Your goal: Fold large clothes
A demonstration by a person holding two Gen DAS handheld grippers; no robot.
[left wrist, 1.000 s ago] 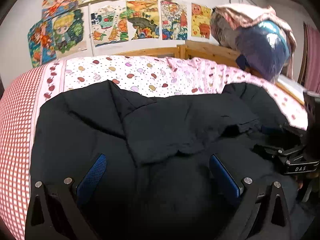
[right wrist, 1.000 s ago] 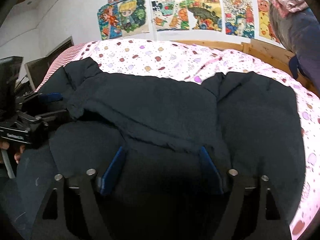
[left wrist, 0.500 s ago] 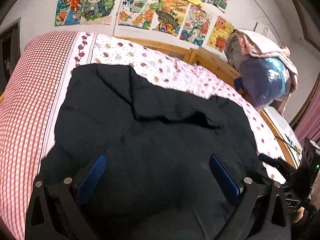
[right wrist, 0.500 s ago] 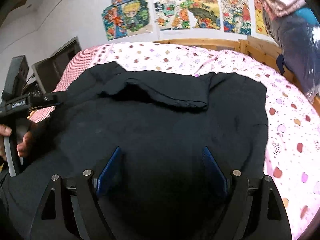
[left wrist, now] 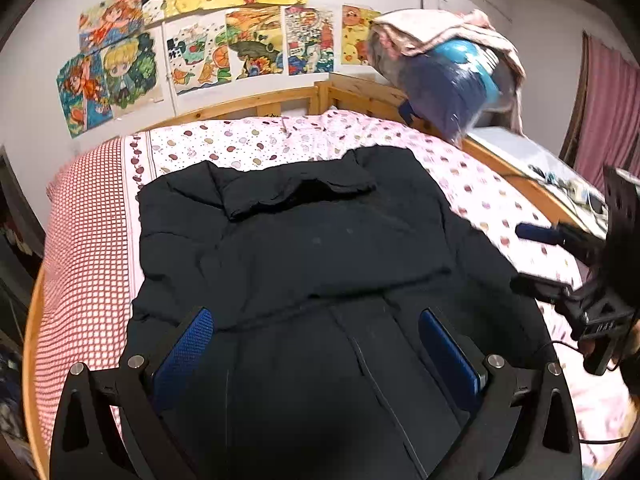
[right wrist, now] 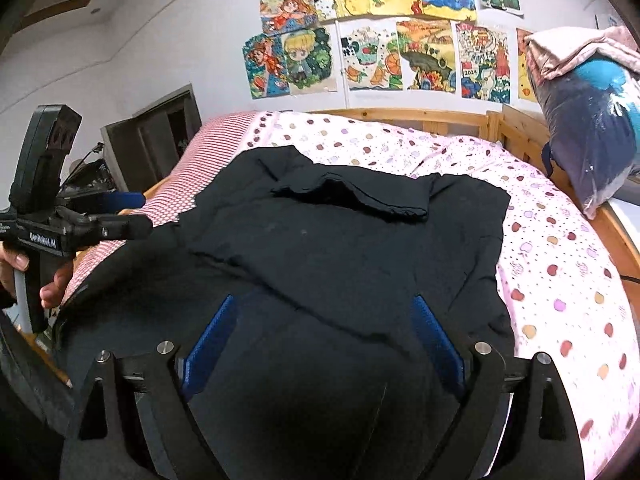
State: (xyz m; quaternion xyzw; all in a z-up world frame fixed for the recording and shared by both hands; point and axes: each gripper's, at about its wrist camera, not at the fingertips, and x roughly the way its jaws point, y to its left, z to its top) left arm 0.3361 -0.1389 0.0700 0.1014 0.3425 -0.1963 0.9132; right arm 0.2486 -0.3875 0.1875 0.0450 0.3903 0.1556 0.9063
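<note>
Jacket: black padded jacket is lying spread on the bed, filling the centre of both views; far edge is folded back on itself toward 12 o'clock.
Bed: pink spotted sheet is showing past the jacket at 12 and 3 o'clock; red check strip at 9 o'clock in left wrist view; wooden frame behind.
L gripper: jaws are standing wide apart w/ only jacket cloth seen between them, blue pads pinching nothing; pointing down at the near part of the jacket. In right wrist view it is sitting at 9 o'clock, a hand holding its grip.
R gripper: jaws are opening, nothing gripped, jacket lying below them; in left wrist view it is showing at 3 o'clock.
Wall: drawings are hanging at 12 o'clock.
Bag: blue bundle in clear plastic is sitting at 1–2 o'clock, off the jacket.
</note>
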